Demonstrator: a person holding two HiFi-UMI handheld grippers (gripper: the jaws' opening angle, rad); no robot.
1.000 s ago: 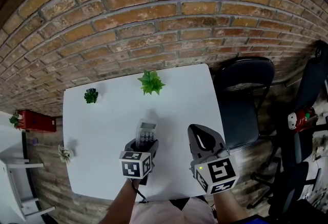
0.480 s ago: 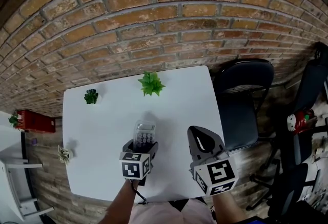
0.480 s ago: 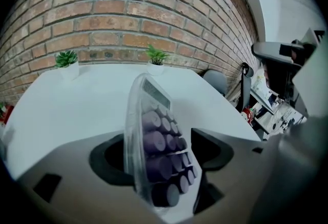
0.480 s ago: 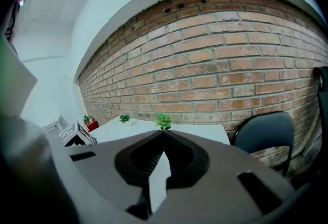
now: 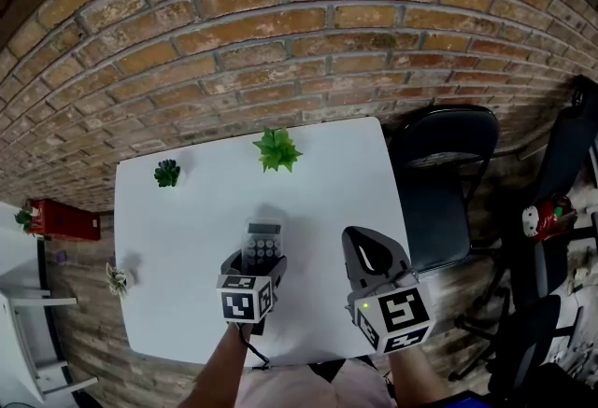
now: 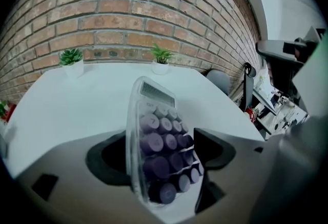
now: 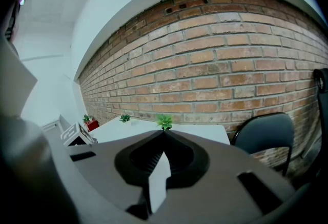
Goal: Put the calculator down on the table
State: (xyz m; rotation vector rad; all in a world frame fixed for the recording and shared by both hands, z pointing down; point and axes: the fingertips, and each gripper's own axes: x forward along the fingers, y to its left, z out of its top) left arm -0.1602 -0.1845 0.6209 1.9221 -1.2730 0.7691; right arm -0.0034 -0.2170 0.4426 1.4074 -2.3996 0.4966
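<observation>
A clear calculator [image 5: 261, 243] with purple keys lies on the white table [image 5: 187, 238], between the jaws of my left gripper [image 5: 256, 262]. In the left gripper view the calculator [image 6: 159, 141] leans tilted against the left jaw, and a gap shows between it and the right jaw. The left gripper [image 6: 161, 133] has its jaws opening, and the pads no longer press on the calculator. My right gripper [image 5: 366, 249] hovers at the table's right front, apart from the calculator. In the right gripper view its jaws [image 7: 164, 133] meet at the tips with nothing between them.
Two small potted plants [image 5: 277, 150] [image 5: 167, 174] stand near the table's far edge, a third [image 5: 118, 280] at its left edge. A black chair [image 5: 444, 163] stands right of the table below a brick wall. A red box [image 5: 65, 219] sits off to the left.
The left jaws have spread apart around the calculator, which has settled lower between them. The right gripper has not moved.
</observation>
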